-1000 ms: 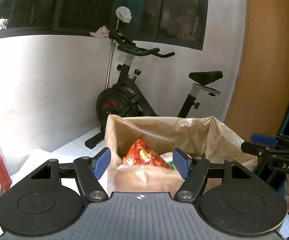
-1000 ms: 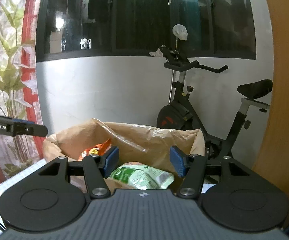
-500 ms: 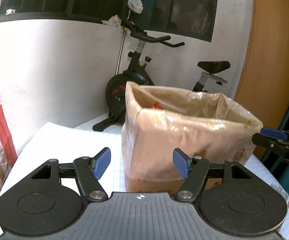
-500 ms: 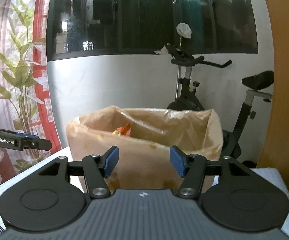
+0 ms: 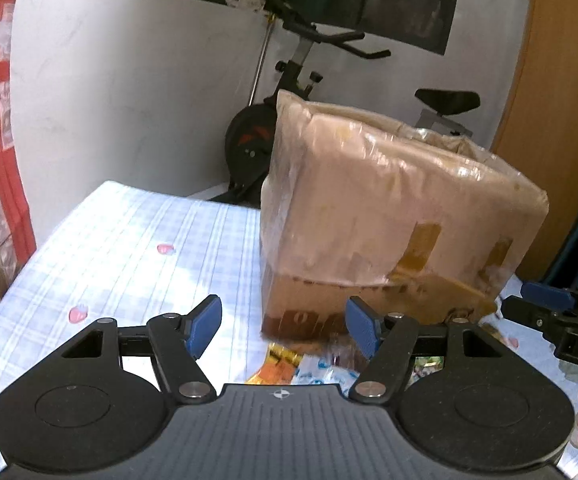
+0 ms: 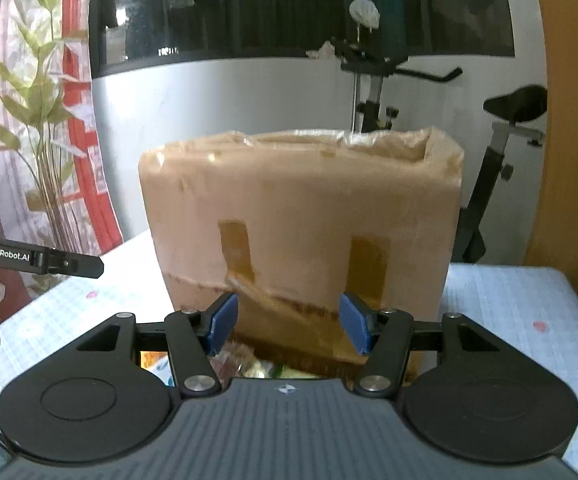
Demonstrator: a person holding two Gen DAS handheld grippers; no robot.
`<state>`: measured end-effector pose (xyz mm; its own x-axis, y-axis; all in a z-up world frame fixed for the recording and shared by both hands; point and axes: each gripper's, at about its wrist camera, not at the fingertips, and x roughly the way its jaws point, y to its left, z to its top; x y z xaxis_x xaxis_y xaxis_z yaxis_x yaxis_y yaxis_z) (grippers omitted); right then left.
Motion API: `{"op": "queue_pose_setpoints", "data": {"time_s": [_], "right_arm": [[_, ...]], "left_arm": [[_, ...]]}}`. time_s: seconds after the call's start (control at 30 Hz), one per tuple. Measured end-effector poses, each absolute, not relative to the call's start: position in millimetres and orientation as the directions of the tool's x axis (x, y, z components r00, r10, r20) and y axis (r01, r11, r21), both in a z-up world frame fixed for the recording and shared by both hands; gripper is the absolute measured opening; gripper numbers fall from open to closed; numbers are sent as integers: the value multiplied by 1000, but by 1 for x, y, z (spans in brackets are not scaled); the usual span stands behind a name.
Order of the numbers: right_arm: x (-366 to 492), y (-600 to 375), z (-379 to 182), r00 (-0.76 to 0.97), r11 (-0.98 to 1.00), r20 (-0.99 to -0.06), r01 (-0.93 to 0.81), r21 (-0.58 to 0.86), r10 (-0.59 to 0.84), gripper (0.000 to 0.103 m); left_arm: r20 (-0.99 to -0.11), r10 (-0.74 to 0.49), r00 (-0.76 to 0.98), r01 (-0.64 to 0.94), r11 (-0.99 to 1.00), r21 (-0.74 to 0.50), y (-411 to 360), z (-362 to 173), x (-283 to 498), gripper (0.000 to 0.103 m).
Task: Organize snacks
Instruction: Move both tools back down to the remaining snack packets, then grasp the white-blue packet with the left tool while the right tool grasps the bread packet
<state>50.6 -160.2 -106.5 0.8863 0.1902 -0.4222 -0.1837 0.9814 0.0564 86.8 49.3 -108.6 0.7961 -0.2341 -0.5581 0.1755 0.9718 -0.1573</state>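
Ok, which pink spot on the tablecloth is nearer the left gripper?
The lower-left pink spot, just beyond the left gripper's left finger; the other spot lies farther up the cloth.

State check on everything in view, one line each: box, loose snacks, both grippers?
Brown cardboard box lined with clear plastic: upright on the checked tablecloth, top open, contents not visible.
Loose snack packets: lying on the cloth at the box's near base, outside it.
Left gripper: open, nothing between the pads.
Right gripper: open, empty, facing the box's taped side.
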Motion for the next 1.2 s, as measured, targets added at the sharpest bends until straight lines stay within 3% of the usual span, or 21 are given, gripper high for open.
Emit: {"op": "queue_pose_setpoints", "data": {"time_s": [0.47,0.93,1.2], "right_arm": [[45,-158,-131,848,979,-489,-192,76,204,60],[43,-150,-163,780,975,-586,-188,115,220,88],[78,-145,-185,687,977,-696,-103,189,207,95]], "left_arm": [[-605,-221,765,162,975,-152,54,-131,81,71],[-648,-236,724,162,972,-173,54,-152,74,71],[-652,-247,717,173,969,-177,47,-155,77,71]]}}
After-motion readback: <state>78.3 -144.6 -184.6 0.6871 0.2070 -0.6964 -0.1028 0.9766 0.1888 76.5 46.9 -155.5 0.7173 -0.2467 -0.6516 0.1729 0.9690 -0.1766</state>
